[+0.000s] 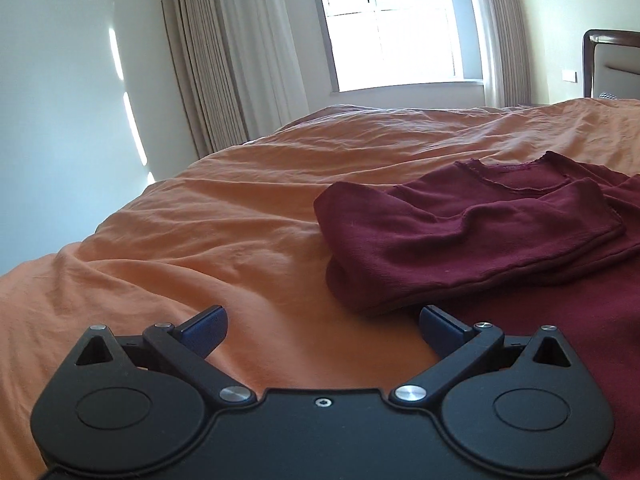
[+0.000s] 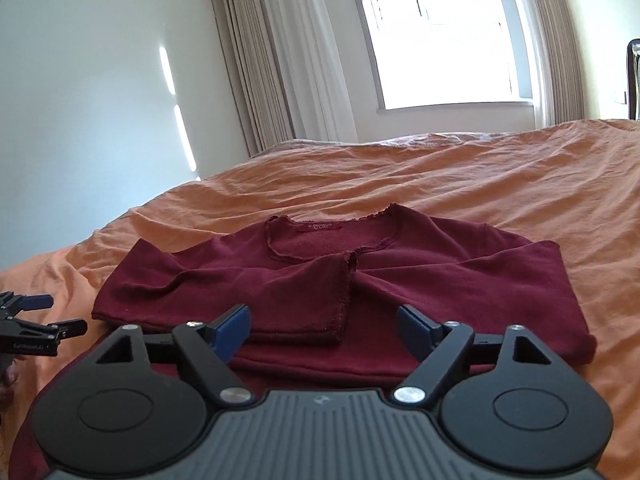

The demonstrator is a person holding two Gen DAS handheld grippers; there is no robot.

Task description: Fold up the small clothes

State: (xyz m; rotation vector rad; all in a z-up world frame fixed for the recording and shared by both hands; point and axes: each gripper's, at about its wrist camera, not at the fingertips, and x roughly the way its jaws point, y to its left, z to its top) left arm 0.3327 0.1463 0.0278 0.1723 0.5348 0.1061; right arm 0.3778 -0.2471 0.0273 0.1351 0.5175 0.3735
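The top (image 2: 360,280) lies flat on the bed (image 2: 500,168), collar at the far end, both sleeves folded in so the cuffs meet over the chest. The left gripper (image 1: 322,330) hangs spread and empty at the top's near left edge; the right gripper (image 2: 323,330) is spread over the near hem, pinching nothing. The risk, as I judge it: lifting the hem from one side only would let the loose sleeves slide off, and a deep pinch could snag the bedsheet along with the fabric
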